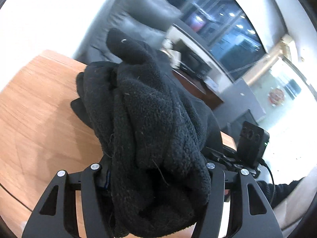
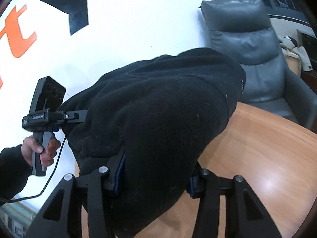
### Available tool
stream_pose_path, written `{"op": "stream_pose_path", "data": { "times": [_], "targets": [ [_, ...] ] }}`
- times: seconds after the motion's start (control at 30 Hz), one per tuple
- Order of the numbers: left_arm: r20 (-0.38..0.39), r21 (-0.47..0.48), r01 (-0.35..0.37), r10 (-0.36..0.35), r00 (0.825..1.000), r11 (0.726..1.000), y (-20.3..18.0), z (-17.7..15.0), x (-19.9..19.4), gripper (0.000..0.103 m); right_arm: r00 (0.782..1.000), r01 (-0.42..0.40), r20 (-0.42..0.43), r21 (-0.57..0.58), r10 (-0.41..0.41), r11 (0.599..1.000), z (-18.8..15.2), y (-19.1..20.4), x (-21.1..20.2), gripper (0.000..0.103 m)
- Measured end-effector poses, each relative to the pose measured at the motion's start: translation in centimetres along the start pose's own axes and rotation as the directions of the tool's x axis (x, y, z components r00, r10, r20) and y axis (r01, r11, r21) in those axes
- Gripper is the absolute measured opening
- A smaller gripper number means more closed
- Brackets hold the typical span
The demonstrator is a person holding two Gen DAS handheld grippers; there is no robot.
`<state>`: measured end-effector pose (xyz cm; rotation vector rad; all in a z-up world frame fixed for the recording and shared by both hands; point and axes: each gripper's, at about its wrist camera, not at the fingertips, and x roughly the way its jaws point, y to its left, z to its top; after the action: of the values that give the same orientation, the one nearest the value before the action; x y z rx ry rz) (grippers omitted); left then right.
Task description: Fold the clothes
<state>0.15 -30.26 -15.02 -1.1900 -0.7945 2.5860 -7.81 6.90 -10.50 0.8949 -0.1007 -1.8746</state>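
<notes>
A black fleece garment (image 1: 154, 109) hangs bunched above the wooden table (image 1: 39, 119). My left gripper (image 1: 154, 164) is shut on a thick wad of it, and the cloth hides the fingertips. In the right wrist view the same fleece (image 2: 168, 103) drapes over my right gripper (image 2: 154, 178), which is shut on a fold; blue pads (image 2: 120, 170) show at the cloth's edge. The garment spans both grippers. The left gripper's body (image 2: 49, 117), held by a hand (image 2: 43, 148), enters the fleece from the left.
The round wooden table (image 2: 257, 148) lies below the garment. A grey leather armchair (image 2: 251, 49) stands close behind its far edge. A white wall with big orange and black letters (image 2: 79, 13) is behind. A cable (image 2: 51, 178) dangles from the left gripper's handle.
</notes>
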Motion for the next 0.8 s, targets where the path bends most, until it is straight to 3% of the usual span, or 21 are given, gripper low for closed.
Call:
{"op": "stream_pose_path", "data": {
  "times": [0.07, 0.13, 0.2, 0.27, 0.37, 0.53, 0.67, 0.73, 0.8],
  "targets": [
    [-0.013, -0.001, -0.046, 0.046, 0.999, 0.999, 4.6, 1.1, 1.6, 0.059, 1.0, 0.017, -0.015, 0.02, -0.017, 1.0, 0.5, -0.3, 5.6, 0.049],
    [-0.079, -0.03, -0.116, 0.114, 0.99, 0.993, 8.8, 1.3, 4.0, 0.059, 0.995, 0.041, -0.091, 0.073, -0.034, 0.997, 0.2, -0.7, 12.4, 0.051],
    [-0.151, -0.038, -0.181, 0.173, 0.973, 0.983, 11.6, 0.7, 5.5, 0.059, 0.969, 0.103, -0.233, 0.076, -0.083, 0.992, -1.0, -0.4, 18.7, 0.056],
    [-0.156, -0.033, -0.192, 0.185, 0.97, 0.981, 13.3, -0.3, 5.4, 0.067, 0.94, 0.161, -0.308, 0.028, -0.145, 0.986, -2.6, 0.9, 21.1, 0.067],
    [-0.102, -0.045, -0.216, 0.21, 0.972, 0.975, 14.4, -1.1, 2.9, 0.08, 0.941, 0.19, -0.28, -0.023, -0.188, 0.982, -3.2, 2.4, 20.3, 0.07],
    [-0.005, -0.071, -0.338, 0.339, 0.941, 0.938, 12.0, -1.7, -3.7, 0.084, 0.929, 0.241, -0.26, -0.115, -0.263, 0.964, -2.8, 4.5, 16.5, 0.073],
    [0.117, -0.085, -0.443, 0.451, 0.885, 0.892, 4.4, -2.2, -10.6, 0.092, 0.931, 0.262, -0.2, -0.215, -0.305, 0.941, -2.0, 7.6, 9.9, 0.086],
    [0.137, -0.089, -0.491, 0.499, 0.856, 0.866, -0.1, -3.4, -12.4, 0.101, 0.935, 0.262, -0.177, -0.241, -0.308, 0.934, -2.1, 11.0, 6.5, 0.086],
    [0.15, -0.095, -0.536, 0.544, 0.825, 0.839, -4.6, -4.7, -13.7, 0.103, 0.94, 0.266, -0.14, -0.275, -0.312, 0.924, -0.6, 13.3, 5.0, 0.089]
  ]
}}
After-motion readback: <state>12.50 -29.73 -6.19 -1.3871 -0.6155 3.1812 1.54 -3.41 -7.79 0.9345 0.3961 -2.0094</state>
